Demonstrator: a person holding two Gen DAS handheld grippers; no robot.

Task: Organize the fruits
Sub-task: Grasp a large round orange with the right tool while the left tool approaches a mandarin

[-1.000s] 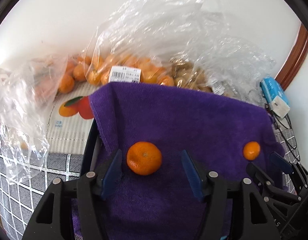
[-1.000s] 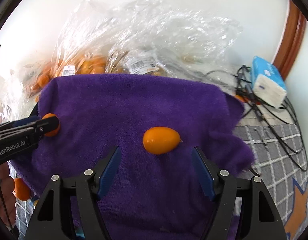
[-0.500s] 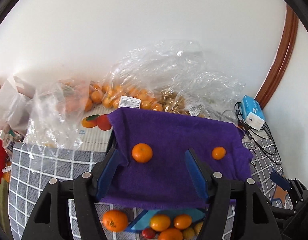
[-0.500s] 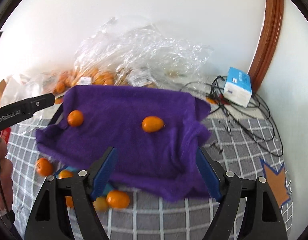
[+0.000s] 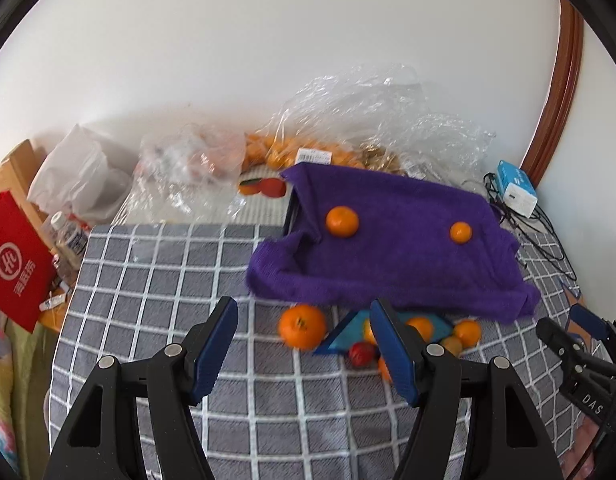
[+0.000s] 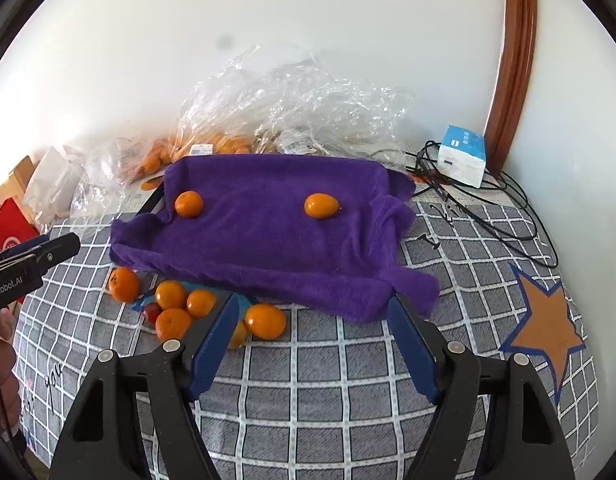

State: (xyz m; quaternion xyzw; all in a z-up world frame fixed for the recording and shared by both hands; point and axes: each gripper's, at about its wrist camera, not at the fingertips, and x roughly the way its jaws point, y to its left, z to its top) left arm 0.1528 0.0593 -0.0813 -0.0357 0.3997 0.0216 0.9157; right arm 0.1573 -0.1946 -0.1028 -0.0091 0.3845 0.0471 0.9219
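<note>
A purple towel point(image 5: 392, 240) point(image 6: 267, 224) lies draped over a raised tray. On it sit a round mandarin point(image 5: 342, 221) point(image 6: 188, 203) at the left and an oval kumquat point(image 5: 460, 232) point(image 6: 322, 205) at the right. Several loose mandarins lie on the checked cloth in front of the towel, one point(image 5: 302, 326) point(image 6: 124, 284) apart at the left, another point(image 6: 265, 321) at the right, with a small red fruit point(image 5: 362, 353). My left gripper point(image 5: 303, 332) is open and empty, pulled back above the cloth. My right gripper point(image 6: 312, 330) is open and empty, also pulled back.
Clear plastic bags of mandarins point(image 5: 291, 152) point(image 6: 211, 146) lie against the wall behind the towel. A blue-white box point(image 6: 462, 156) and black cables point(image 6: 508, 220) sit at the right. A red bag point(image 5: 15, 260) and bottles stand off the table's left edge. An orange star point(image 6: 542, 316) marks the cloth.
Both grippers have drawn back and up from the towel, leaving the mandarin and the kumquat on it. The loose fruit in front of the towel has come into view.
</note>
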